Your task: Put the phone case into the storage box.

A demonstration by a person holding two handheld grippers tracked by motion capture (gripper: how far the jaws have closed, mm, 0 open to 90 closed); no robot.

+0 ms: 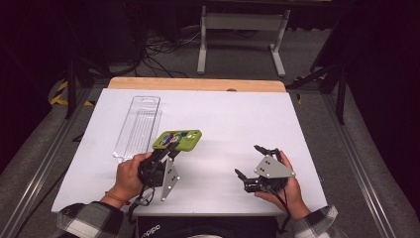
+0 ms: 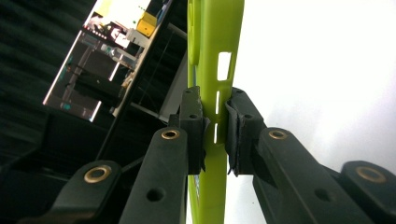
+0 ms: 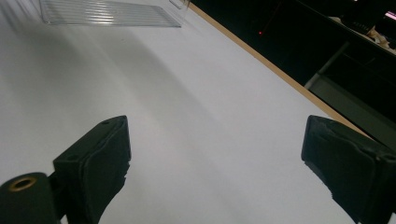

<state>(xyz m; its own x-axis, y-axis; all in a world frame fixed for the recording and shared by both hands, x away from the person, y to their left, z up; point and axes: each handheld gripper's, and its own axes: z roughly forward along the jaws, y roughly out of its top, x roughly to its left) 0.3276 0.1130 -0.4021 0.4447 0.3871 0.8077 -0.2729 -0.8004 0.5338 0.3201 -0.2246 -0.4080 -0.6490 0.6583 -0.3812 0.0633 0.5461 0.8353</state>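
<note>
A lime-green phone case (image 1: 178,139) with dark and blue markings on its upper face hangs above the white table sheet (image 1: 218,119), left of centre. My left gripper (image 1: 167,148) is shut on its near edge. In the left gripper view the case (image 2: 219,70) stands edge-on between the two black jaws, with slots cut in its side. My right gripper (image 1: 249,161) rests low over the sheet at the front right, jaws wide apart and nothing between them. In the right gripper view its fingers (image 3: 100,154) frame bare white sheet (image 3: 196,121).
A clear ribbed plastic tray (image 1: 138,125) lies lengthwise on the left of the sheet, just behind the left hand; the same tray (image 3: 107,11) sits at the top of the right gripper view. The table's wooden far edge (image 1: 198,84) borders dark floor with cables and a white stand (image 1: 242,29).
</note>
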